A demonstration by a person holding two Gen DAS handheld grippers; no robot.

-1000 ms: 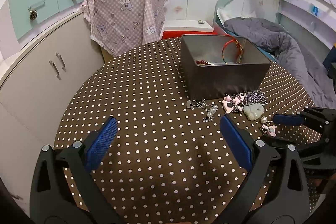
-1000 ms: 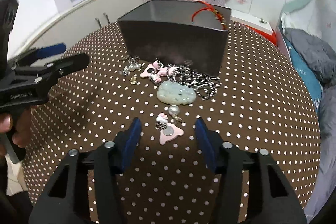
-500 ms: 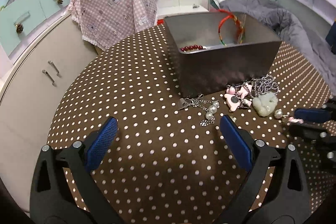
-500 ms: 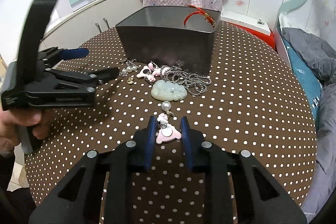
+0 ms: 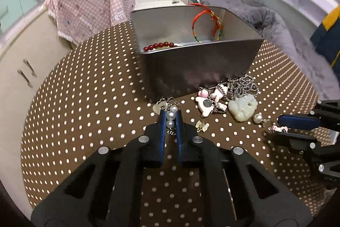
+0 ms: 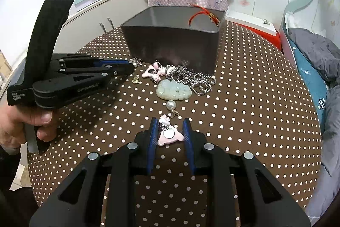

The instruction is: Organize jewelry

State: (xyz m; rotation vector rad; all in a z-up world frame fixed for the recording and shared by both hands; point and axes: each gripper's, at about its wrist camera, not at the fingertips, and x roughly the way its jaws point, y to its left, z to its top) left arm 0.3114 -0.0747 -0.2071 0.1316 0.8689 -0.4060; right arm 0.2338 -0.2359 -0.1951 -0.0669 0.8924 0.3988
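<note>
In the left wrist view my left gripper (image 5: 170, 121) is shut on a pearl and silver chain piece (image 5: 170, 115) lying on the dotted tablecloth just before the grey tin box (image 5: 191, 69). In the right wrist view my right gripper (image 6: 170, 131) is shut on a pink charm with a silver disc (image 6: 170, 136), its pads against both sides of it. The left gripper (image 6: 132, 67) reaches in from the left there. Inside the box are a red string bracelet (image 5: 204, 20) and red beads (image 5: 158, 46).
Loose on the brown dotted tablecloth (image 6: 244, 99) in front of the box: a pale jade pendant (image 6: 173, 89), a steel chain (image 6: 191, 80), pink charms (image 5: 205, 103), a single pearl (image 6: 171, 104), a small gold charm (image 5: 201, 126). A hand (image 6: 12, 127) holds the left gripper. A bed lies right, cabinets left.
My left gripper moved forward and down to the pearl piece and closed on it from wide open. The right gripper closed on the pink charm and has held still since.
</note>
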